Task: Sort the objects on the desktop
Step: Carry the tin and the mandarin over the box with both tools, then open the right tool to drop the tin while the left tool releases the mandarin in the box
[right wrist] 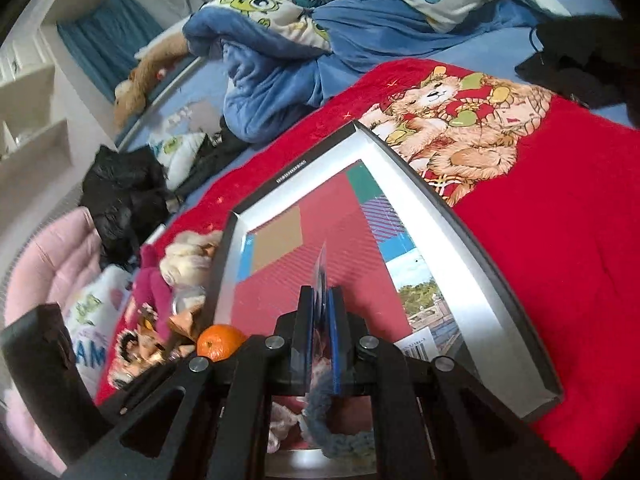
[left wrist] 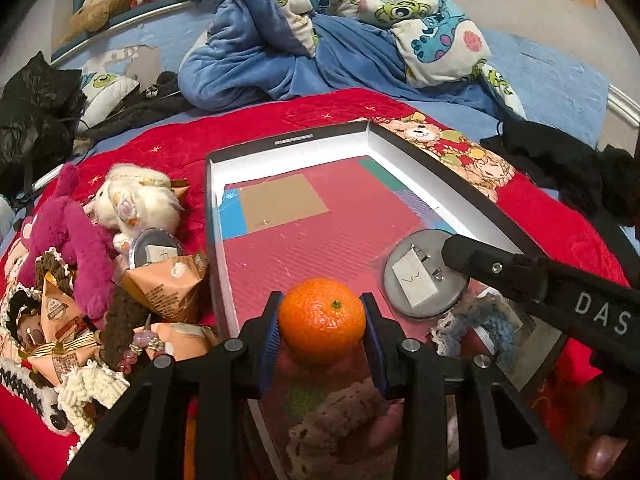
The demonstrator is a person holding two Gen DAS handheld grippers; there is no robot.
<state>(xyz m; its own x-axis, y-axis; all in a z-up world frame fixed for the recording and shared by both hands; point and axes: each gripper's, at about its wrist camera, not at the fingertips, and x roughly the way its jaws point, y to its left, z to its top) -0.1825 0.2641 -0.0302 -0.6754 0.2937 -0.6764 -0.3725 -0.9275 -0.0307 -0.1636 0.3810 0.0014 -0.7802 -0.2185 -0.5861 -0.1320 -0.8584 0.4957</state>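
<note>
An orange mandarin (left wrist: 322,320) sits between the blue pads of my left gripper (left wrist: 322,300), which is shut on it just above the near end of the shallow black-rimmed box (left wrist: 288,144). My right gripper (right wrist: 321,291) is shut on a round silver badge in a clear sleeve (right wrist: 323,268), seen edge-on. From the left wrist view the badge (left wrist: 424,276) shows its pin and white label, low over the box's red floor at the right, with the right gripper (left wrist: 454,250) pinching its rim. The mandarin (right wrist: 220,342) also shows at the lower left in the right wrist view.
Left of the box lies a pile: a pink plush (left wrist: 72,232), a white plush (left wrist: 136,200), orange snack packets (left wrist: 168,284), a second badge (left wrist: 154,248) and crochet pieces (left wrist: 92,392). More crochet (left wrist: 472,320) lies at the box's near end. A blue blanket (left wrist: 248,52) is behind.
</note>
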